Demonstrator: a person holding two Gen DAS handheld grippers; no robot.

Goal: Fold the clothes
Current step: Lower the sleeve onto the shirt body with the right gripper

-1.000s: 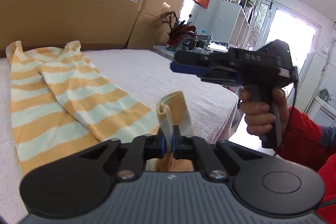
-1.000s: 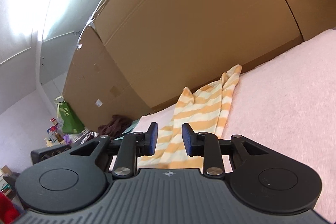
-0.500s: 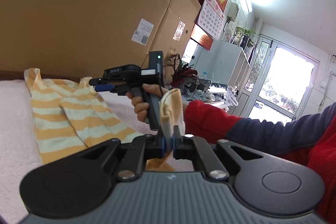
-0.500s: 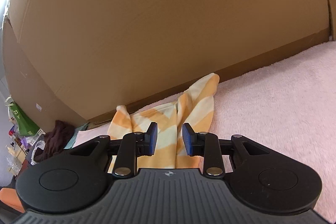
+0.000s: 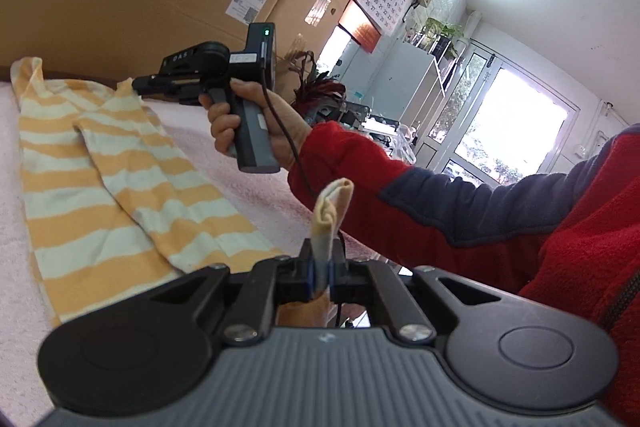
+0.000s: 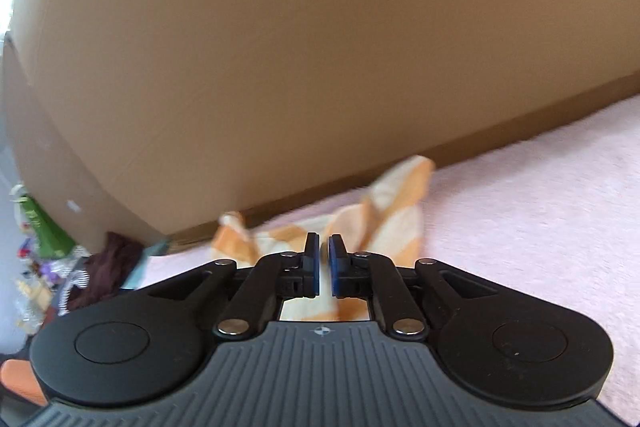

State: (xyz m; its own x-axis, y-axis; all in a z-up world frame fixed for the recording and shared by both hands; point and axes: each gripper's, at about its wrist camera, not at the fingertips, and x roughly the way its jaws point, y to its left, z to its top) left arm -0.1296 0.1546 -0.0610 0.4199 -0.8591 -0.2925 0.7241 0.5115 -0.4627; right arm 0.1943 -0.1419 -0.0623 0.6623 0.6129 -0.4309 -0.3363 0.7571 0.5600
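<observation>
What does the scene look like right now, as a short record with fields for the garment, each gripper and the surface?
garment: striped orange and white garment, spread flat on the surface
left gripper: jaws shut on a lifted corner of the garment
right gripper: jaws nearly together at the garment's far end; cloth between them cannot be told
surface: pink towel-like cover
background: cardboard boxes

Both wrist cameras looked low across the pink bed cover (image 5: pixel 248 187), sharing the striped garment (image 5: pixel 100 167) and cardboard boxes (image 6: pixel 320 47).

striped garment's (image 6: pixel 384 223) near part hidden behind right gripper (image 6: pixel 324 263)
</observation>
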